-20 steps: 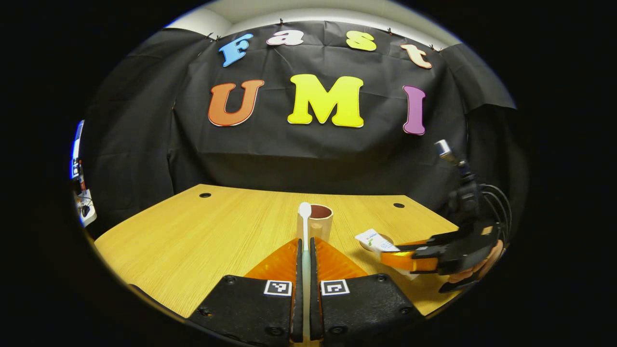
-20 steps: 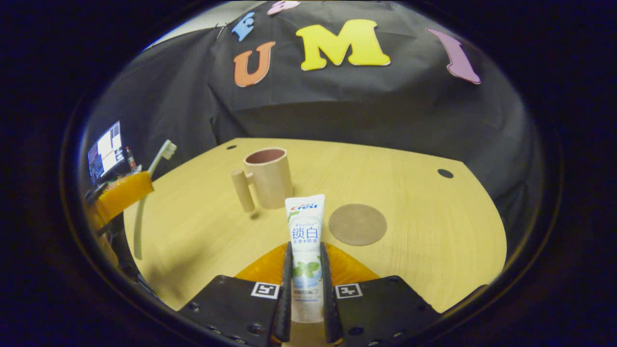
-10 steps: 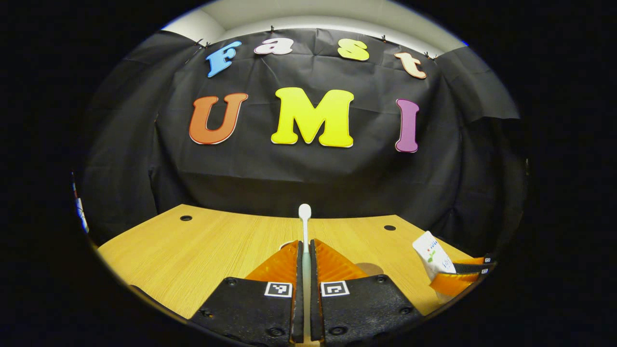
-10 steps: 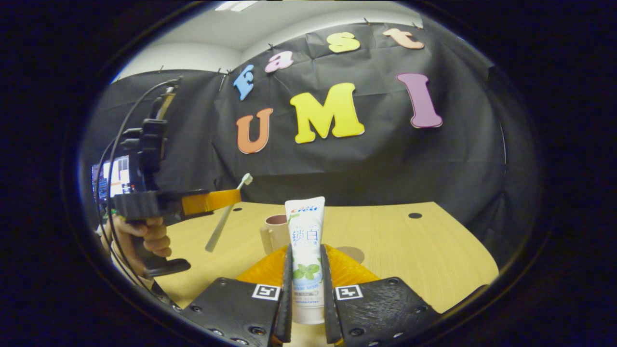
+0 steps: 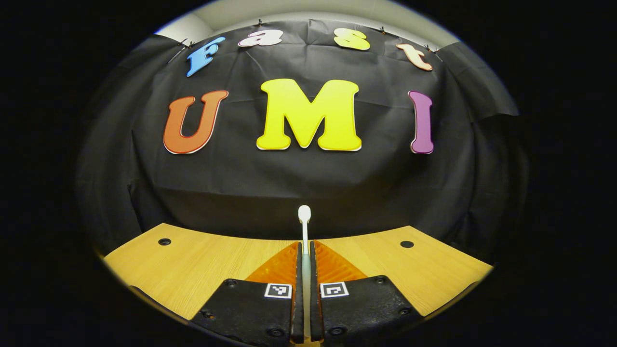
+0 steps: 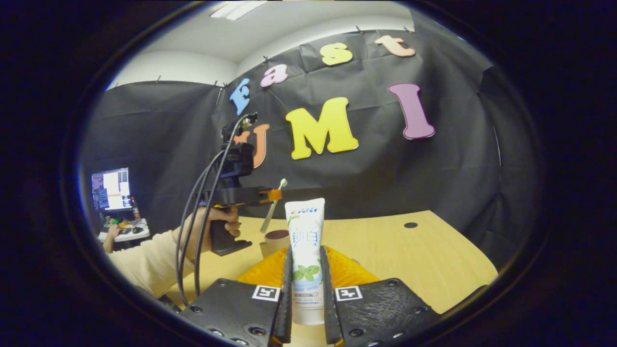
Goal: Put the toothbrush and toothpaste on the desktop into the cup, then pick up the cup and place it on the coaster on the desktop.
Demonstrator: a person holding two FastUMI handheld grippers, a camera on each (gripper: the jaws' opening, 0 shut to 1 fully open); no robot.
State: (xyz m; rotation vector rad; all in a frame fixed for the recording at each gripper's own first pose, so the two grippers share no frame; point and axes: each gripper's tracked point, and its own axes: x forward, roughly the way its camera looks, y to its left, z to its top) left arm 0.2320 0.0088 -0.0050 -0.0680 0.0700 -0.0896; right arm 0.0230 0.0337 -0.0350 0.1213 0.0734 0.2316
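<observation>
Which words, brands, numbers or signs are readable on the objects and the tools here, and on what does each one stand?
Toothpaste tube: a printed brand word and characters, warped by the lens; I cannot quote any reliably.
Monitor: text too small to read.
Square markers: black-and-white code patterns, no words.
Toothbrush: no writing visible.

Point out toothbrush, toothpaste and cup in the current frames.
toothbrush (image 5: 304,214): left gripper view, on its head above the gripper.
toothpaste (image 6: 305,226): right gripper view, on the tube's upper printed face.
cup (image 6: 276,235): right gripper view, on its rim left of the tube.
</observation>
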